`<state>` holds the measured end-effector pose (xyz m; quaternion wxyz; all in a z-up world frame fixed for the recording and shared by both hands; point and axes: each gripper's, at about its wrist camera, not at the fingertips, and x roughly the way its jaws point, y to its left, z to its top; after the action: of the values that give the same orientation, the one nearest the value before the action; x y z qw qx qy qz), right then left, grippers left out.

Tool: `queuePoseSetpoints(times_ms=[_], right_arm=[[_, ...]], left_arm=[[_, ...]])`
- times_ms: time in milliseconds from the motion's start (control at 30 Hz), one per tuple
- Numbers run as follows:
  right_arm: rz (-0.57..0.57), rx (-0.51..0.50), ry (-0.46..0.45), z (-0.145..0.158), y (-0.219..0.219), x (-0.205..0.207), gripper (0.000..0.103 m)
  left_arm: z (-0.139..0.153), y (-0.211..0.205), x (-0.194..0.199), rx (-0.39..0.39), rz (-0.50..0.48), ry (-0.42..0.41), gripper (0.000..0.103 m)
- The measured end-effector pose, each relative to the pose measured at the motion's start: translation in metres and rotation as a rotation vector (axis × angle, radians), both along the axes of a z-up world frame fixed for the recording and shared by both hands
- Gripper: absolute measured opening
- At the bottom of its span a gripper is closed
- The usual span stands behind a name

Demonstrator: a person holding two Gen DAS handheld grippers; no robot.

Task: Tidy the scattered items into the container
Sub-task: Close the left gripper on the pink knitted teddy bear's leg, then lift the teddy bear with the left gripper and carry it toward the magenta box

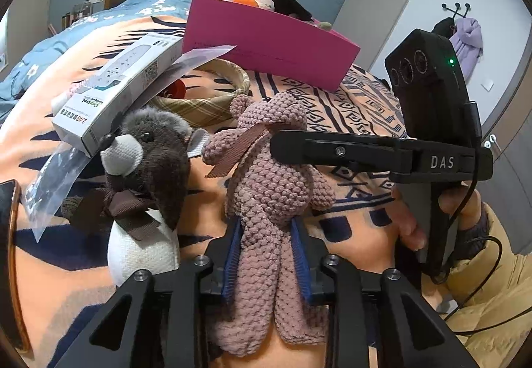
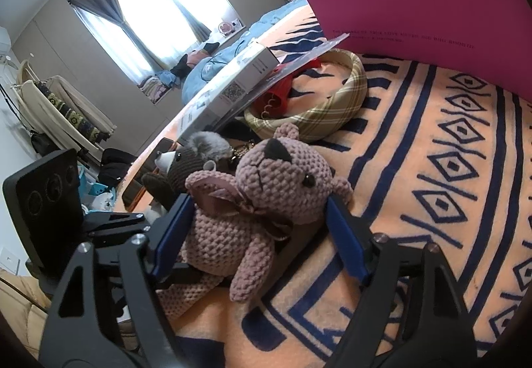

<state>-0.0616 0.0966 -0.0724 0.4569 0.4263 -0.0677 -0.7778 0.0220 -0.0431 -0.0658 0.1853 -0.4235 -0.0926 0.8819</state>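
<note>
A pink knitted bear (image 1: 269, 188) lies on the orange patterned blanket (image 1: 359, 102). My left gripper (image 1: 267, 255) is shut on its legs, both blue pads pressing the knit. My right gripper (image 2: 259, 235) stands open around the bear (image 2: 266, 195), with the head and chest between its blue pads; whether they touch the knit I cannot tell. One of its black fingers (image 1: 332, 148) crosses in front of the bear's neck. A brown plush animal (image 1: 149, 152) sits just left of the bear. The magenta box (image 1: 266, 42) stands behind them, with items inside.
A white remote-control carton (image 1: 116, 92) leans over a plaid padded ring (image 1: 212, 102) with a red item (image 1: 176, 90) in it. A clear plastic bag (image 1: 53, 188) and a phone (image 1: 10, 251) lie at the left. A hand (image 1: 409, 228) holds the right gripper.
</note>
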Motion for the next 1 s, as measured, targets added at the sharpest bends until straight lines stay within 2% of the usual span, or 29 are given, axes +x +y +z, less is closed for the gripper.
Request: queuePoseSetpoints(times_ms=[100, 300, 400, 433, 500, 533, 600, 700, 800, 867, 1000], right_arm=[[-0.011, -0.003, 0.017, 0.003, 0.002, 0.002, 0.073], [-0.028, -0.034, 0.028, 0.010, 0.012, 0.004, 0.071], [-0.043, -0.056, 0.038, 0.015, 0.019, 0.005, 0.066], [-0.051, -0.064, 0.044, 0.017, 0.023, 0.004, 0.059], [-0.066, -0.068, 0.050, 0.018, 0.027, 0.003, 0.028], [-0.070, -0.053, 0.047, 0.016, 0.027, 0.002, 0.005], [-0.078, -0.025, 0.040, 0.012, 0.027, -0.001, 0.006], [-0.072, 0.006, 0.000, 0.001, 0.024, -0.005, 0.019], [-0.103, -0.030, -0.055, -0.007, 0.027, -0.010, 0.041], [-0.112, -0.089, -0.101, -0.008, 0.031, -0.015, 0.070], [-0.101, -0.124, -0.123, -0.003, 0.026, -0.021, 0.072]], left_arm=[[0.002, 0.000, -0.001, 0.010, -0.006, 0.003, 0.014], [0.007, 0.000, 0.001, 0.028, -0.019, 0.019, 0.014], [0.009, 0.000, 0.000, 0.032, -0.021, 0.020, 0.013], [0.010, 0.000, -0.001, 0.026, -0.020, 0.016, 0.013], [0.010, -0.001, -0.002, 0.036, -0.019, 0.019, 0.013], [0.012, -0.002, -0.002, 0.047, -0.023, 0.025, 0.012], [0.012, -0.001, -0.004, 0.043, -0.025, 0.027, 0.011], [0.009, -0.001, -0.005, 0.034, -0.022, 0.011, 0.011], [0.004, -0.004, -0.006, 0.040, -0.015, -0.010, 0.011], [0.003, -0.005, -0.006, 0.056, -0.018, -0.021, 0.012], [0.002, -0.002, -0.008, 0.055, -0.026, -0.030, 0.025]])
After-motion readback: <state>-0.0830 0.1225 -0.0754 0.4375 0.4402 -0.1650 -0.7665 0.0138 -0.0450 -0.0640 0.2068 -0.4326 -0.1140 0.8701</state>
